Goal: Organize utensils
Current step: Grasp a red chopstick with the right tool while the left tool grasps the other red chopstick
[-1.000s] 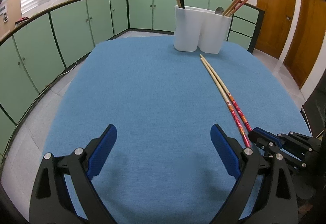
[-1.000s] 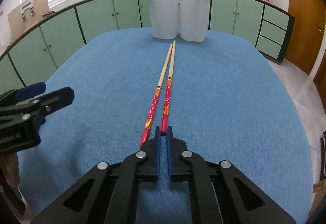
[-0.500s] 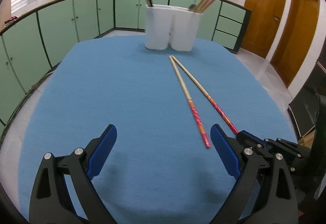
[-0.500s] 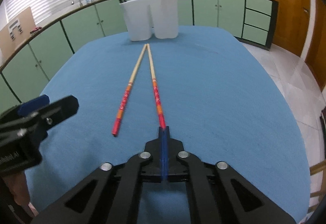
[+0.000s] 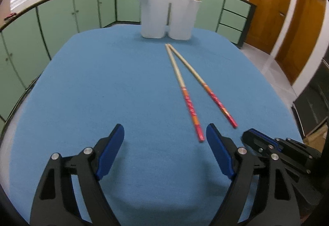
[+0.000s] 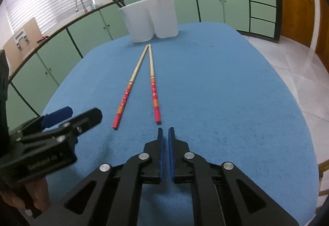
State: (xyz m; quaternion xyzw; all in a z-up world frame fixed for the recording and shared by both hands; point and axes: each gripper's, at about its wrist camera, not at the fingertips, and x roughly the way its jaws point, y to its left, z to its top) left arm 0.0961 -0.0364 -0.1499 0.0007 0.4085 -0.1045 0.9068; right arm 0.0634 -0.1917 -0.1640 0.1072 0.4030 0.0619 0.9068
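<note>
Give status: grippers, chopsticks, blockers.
Left gripper closing, nothing between jaws. Right gripper nearly shut, empty. Two chopsticks flat on cloth before white holder. No blockers.

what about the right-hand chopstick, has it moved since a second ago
Yes. The right-hand chopstick has its red end swung right, away from the other chopstick; both pale tips stay together before the white holder.

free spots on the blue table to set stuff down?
Bare cloth left of the two chopsticks, out to the table edge, and right of them in the right wrist view. Crowded: the strip from the white holder down the chopsticks to both grippers.
</note>
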